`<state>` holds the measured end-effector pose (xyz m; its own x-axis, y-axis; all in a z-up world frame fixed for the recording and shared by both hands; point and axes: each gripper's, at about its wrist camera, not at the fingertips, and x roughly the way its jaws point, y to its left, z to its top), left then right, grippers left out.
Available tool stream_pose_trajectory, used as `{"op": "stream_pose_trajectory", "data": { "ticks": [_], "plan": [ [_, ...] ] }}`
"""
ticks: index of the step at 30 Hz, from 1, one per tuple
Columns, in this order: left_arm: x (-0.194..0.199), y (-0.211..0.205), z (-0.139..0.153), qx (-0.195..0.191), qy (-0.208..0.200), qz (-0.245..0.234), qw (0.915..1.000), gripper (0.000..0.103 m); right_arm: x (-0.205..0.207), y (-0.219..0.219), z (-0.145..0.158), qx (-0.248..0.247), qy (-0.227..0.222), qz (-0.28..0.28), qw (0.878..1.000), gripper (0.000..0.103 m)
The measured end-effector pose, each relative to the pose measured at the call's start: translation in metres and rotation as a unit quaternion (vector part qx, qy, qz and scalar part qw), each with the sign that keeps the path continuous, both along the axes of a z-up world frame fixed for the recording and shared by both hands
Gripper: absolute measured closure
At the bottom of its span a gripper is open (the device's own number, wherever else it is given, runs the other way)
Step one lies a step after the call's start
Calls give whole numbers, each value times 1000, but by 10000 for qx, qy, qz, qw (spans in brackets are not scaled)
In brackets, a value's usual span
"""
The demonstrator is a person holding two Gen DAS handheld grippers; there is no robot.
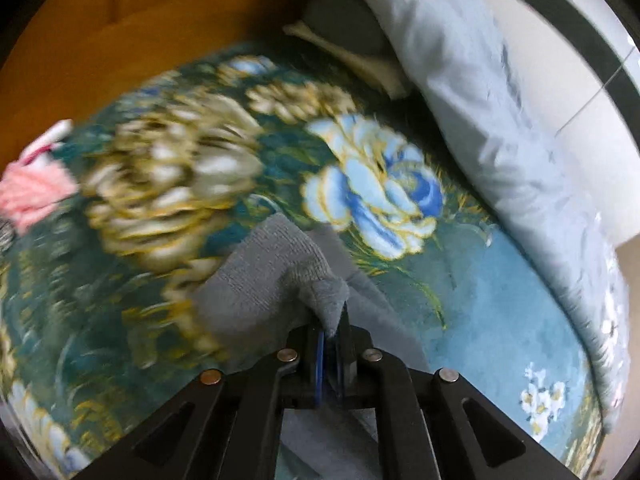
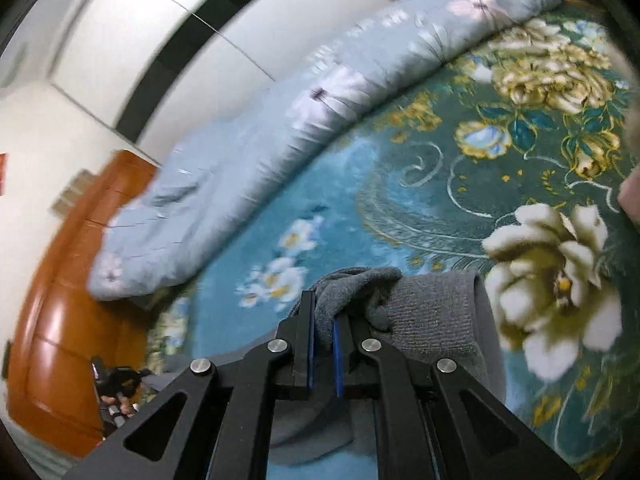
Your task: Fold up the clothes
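Observation:
A grey knitted garment (image 1: 264, 276) hangs from my left gripper (image 1: 331, 332), which is shut on a bunched corner of it above a teal floral blanket (image 1: 472, 304). In the right wrist view the same grey garment (image 2: 436, 308) is pinched at its ribbed edge by my right gripper (image 2: 325, 320), shut on it. The cloth drapes down below both grippers, its lower part hidden behind the gripper frames.
A pale blue flowered quilt (image 1: 492, 112) (image 2: 280, 128) lies rolled along the bed's far side by a white wardrobe (image 2: 160, 32). A pink cloth (image 1: 32, 188) lies at the left. An orange wooden bed end (image 2: 60, 320) stands at the left.

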<state>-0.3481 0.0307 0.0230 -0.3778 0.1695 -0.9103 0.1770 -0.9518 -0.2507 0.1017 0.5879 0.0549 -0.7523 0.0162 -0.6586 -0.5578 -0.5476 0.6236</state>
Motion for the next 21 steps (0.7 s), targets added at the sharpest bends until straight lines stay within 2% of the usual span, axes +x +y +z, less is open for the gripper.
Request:
{"op": "stream_pose_trajectory", "data": {
  "ticks": [4,7,11,15,17,19,20,21],
  "plan": [
    [-22,18,-23,-32,-137,-91,9999,96,-25,24,-27,-239,-267,-78,9993,96],
    [-29,31,-29,-141,-12,-323,9994,94,-38,36,-44,-375,-422,-132,9983,95],
    [-27,28,-33,88,20,-434,9990,89,-52,40,-58,-299,-778,-118,9964,96],
    [-15,11,-17,794,182,-594,9949,61,-53,39,-60,-182,-888,-19,9959,95],
    [-7,-2,3,1006,470,-683,9915,53,-53,39,-57,-168,-888,28,9959,93],
    [1,-20,23,1079,790,-652,9889,40,-53,38,-50,-143,-853,99,9962,86],
    [4,-30,31,1072,892,-598,9884,37,-53,36,-46,-107,-822,144,9965,83],
    [6,-38,35,1025,941,-528,9889,33,-53,34,-41,-60,-784,192,9967,76]
  ]
}}
